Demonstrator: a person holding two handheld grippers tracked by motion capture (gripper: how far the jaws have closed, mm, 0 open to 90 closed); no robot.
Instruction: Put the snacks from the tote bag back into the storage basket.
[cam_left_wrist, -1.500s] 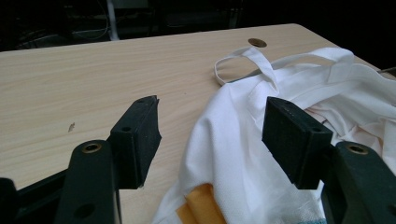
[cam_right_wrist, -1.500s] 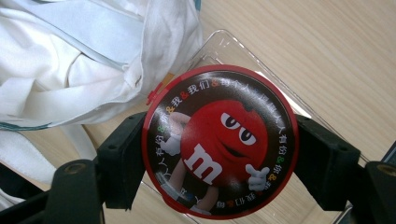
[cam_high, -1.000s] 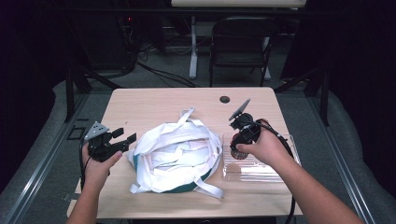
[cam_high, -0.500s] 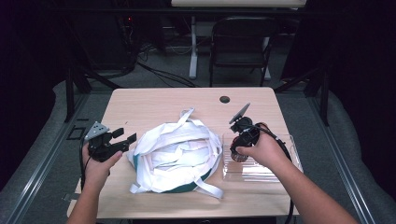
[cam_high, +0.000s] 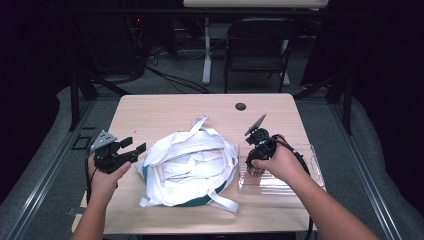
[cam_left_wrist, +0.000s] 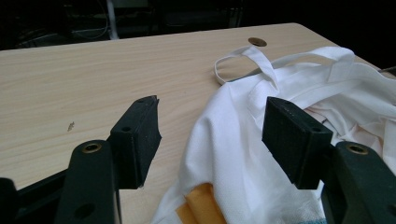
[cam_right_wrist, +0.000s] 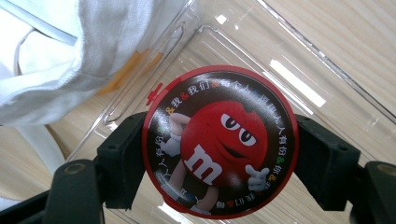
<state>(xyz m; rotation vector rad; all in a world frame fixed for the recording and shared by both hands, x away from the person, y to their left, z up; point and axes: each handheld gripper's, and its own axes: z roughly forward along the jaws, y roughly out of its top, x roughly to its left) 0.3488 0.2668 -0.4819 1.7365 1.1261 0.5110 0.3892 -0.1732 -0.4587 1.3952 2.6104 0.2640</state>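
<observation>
Work in hand: the right gripper (cam_right_wrist: 219, 182) pinches a round red-rimmed candy tin (cam_right_wrist: 219, 142) by its sides, over the clear plastic tray (cam_right_wrist: 303, 70) at the right of the table (cam_high: 150, 112); I judge the tin is on its way down into the tray

Done: the tin is gripped, both jaws pressed on its rim; it sits in the middle of the right gripper view, above the tray floor

Left: setting it down and letting go

Left gripper: the left gripper (cam_left_wrist: 212, 135), jaws spread and holding nothing, points at the white cloth bag (cam_high: 187, 167) at the left of the high view

Hard to tell: whether the tin touches the tray; in the high view the hand (cam_high: 275, 162) covers it; the orange patch on the bag is cut off
</observation>
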